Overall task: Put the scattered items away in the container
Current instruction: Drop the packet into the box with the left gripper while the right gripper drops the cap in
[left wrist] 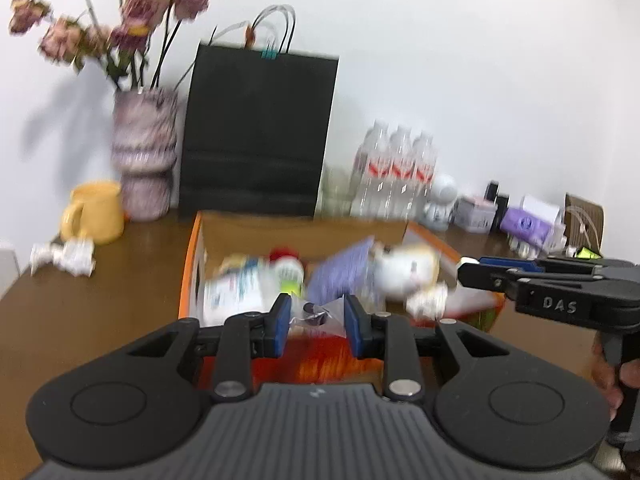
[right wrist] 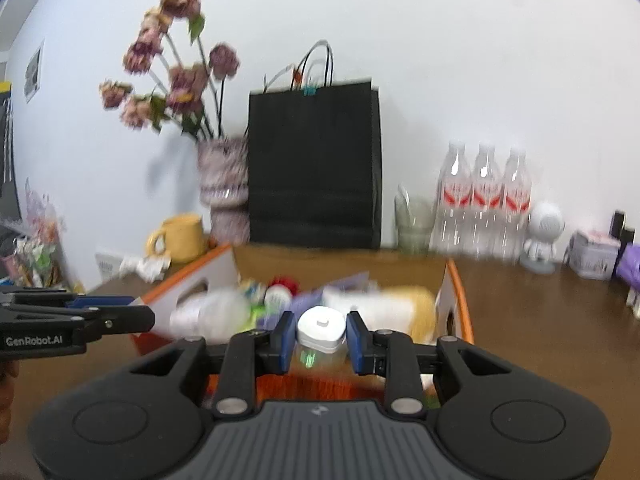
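An open cardboard box with orange edges (left wrist: pixel 188 264) (right wrist: pixel 460 288) stands on the brown table just ahead of both grippers. It holds a white bottle (right wrist: pixel 208 314), a red-capped item (left wrist: pixel 286 260), a purple packet (left wrist: pixel 344 272) and a soft white and yellow thing (right wrist: pixel 400 308). My left gripper (left wrist: pixel 318 326) is shut on a clear plastic packet (left wrist: pixel 320 314) with a small dark round piece inside, above the box's near edge. My right gripper (right wrist: pixel 320 340) is shut on a small clear jar with a white lid (right wrist: pixel 321 326). Each gripper shows from the side in the other's view: the right gripper (left wrist: pixel 466 270), the left gripper (right wrist: pixel 148 314).
Against the wall stand a black paper bag (left wrist: pixel 256 132), a vase of dried flowers (left wrist: pixel 144 152), a yellow mug (left wrist: pixel 96 210), water bottles (right wrist: pixel 484 204), a glass (right wrist: pixel 414 220) and a white robot figure (right wrist: pixel 542 236). Crumpled white paper (left wrist: pixel 68 258) lies left of the box; small boxes (left wrist: pixel 524 220) sit right.
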`<state>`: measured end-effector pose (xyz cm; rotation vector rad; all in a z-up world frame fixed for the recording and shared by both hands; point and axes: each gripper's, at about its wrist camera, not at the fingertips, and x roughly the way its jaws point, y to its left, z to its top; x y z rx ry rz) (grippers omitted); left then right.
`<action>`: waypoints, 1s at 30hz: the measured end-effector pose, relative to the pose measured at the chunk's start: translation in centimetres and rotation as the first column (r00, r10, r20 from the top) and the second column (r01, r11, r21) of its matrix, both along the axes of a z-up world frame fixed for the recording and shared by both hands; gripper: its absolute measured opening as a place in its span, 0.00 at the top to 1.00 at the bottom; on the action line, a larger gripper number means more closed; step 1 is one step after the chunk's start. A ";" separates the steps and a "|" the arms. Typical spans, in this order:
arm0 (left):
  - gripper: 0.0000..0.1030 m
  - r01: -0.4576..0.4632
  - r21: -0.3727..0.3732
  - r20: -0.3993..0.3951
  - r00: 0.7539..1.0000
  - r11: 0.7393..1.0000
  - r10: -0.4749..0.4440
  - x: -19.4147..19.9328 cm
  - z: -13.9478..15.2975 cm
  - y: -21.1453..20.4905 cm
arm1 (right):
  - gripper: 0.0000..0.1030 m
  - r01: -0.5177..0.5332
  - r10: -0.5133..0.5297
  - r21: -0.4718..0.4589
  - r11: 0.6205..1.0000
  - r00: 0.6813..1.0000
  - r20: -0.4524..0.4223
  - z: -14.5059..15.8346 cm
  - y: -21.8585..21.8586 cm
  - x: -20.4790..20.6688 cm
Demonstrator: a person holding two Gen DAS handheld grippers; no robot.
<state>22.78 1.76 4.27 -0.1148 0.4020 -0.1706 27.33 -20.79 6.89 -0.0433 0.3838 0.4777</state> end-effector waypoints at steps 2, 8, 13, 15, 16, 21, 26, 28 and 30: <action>0.72 -0.007 -0.027 0.015 1.000 1.000 0.008 1.5 0.9 0.1 | 0.75 0.011 -0.011 0.009 1.000 1.000 0.017 0.8 0.5 1.2; 0.72 -0.045 -0.074 -0.003 0.999 0.996 0.044 6.5 1.4 0.3 | 0.75 0.034 -0.034 0.027 0.999 0.999 -0.006 1.2 2.2 5.9; 0.72 -0.068 -0.095 -0.055 0.997 0.993 0.063 10.4 0.3 0.7 | 0.75 0.053 -0.053 -0.008 0.999 0.996 -0.074 -0.8 3.4 10.2; 0.72 -0.073 -0.088 -0.080 0.995 0.993 0.066 11.7 -0.4 0.7 | 0.75 0.055 -0.058 -0.028 0.998 0.993 -0.107 -1.7 3.8 11.6; 0.72 -0.074 -0.083 -0.092 0.994 0.994 0.066 12.2 -0.7 0.7 | 0.75 0.056 -0.061 -0.039 0.998 0.991 -0.123 -2.2 3.9 12.2; 0.72 -0.077 -0.062 -0.141 0.988 0.995 0.068 14.3 -2.1 0.5 | 0.75 0.056 -0.069 -0.081 0.995 0.983 -0.168 -3.6 4.1 14.0; 0.72 -0.074 -0.045 -0.168 0.984 0.996 0.065 15.0 -2.9 0.3 | 0.75 0.044 -0.061 -0.095 0.995 0.980 -0.190 -3.9 4.3 15.0; 0.71 -0.074 -0.043 -0.176 0.982 0.996 0.065 15.2 -3.1 0.3 | 0.74 0.041 -0.059 -0.090 0.995 0.978 -0.200 -4.0 4.3 15.1; 0.70 -0.076 -0.037 -0.182 0.981 0.996 0.068 15.3 -3.3 0.2 | 0.74 0.045 -0.057 -0.062 0.997 0.977 -0.205 -4.0 4.0 15.3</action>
